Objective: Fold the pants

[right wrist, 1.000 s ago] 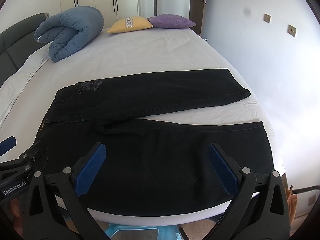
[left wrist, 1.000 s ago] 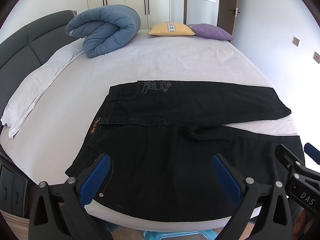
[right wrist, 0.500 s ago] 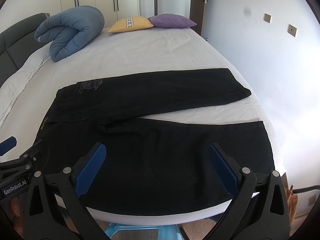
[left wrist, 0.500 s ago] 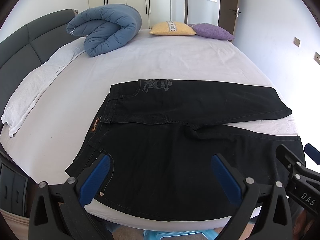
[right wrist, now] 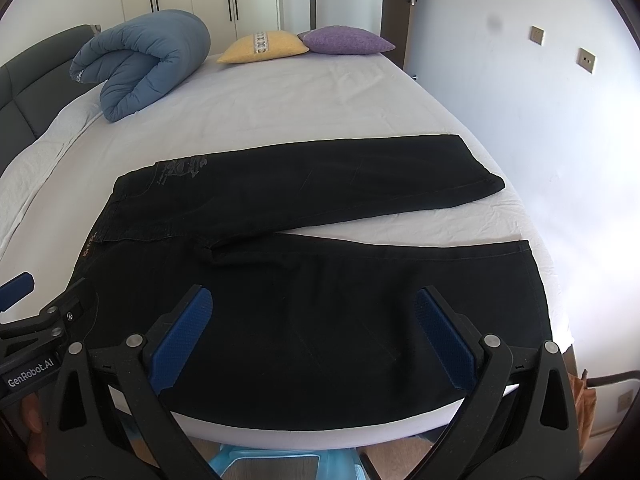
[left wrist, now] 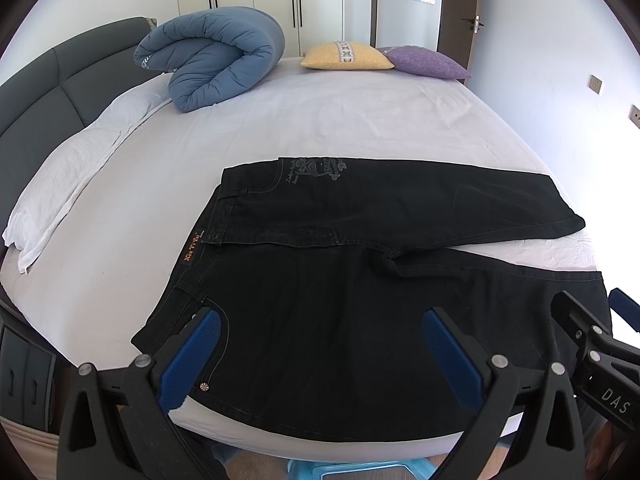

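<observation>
Left wrist view, black pants (left wrist: 340, 280) spread flat on white bed (left wrist: 320, 120), near leg beneath left gripper (left wrist: 320, 354), tongs apart, empty, right gripper (left wrist: 592, 344) alongside, right wrist view, right gripper (right wrist: 316, 330) apart over lower leg, scene barely changed from earlier.

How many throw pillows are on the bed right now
2: a yellow pillow and a purple pillow, side by side at the far edge of the bed. The rolled blue duvet could hide more.

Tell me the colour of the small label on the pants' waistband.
Brown with orange lettering; the label shows best in the left wrist view.
</observation>
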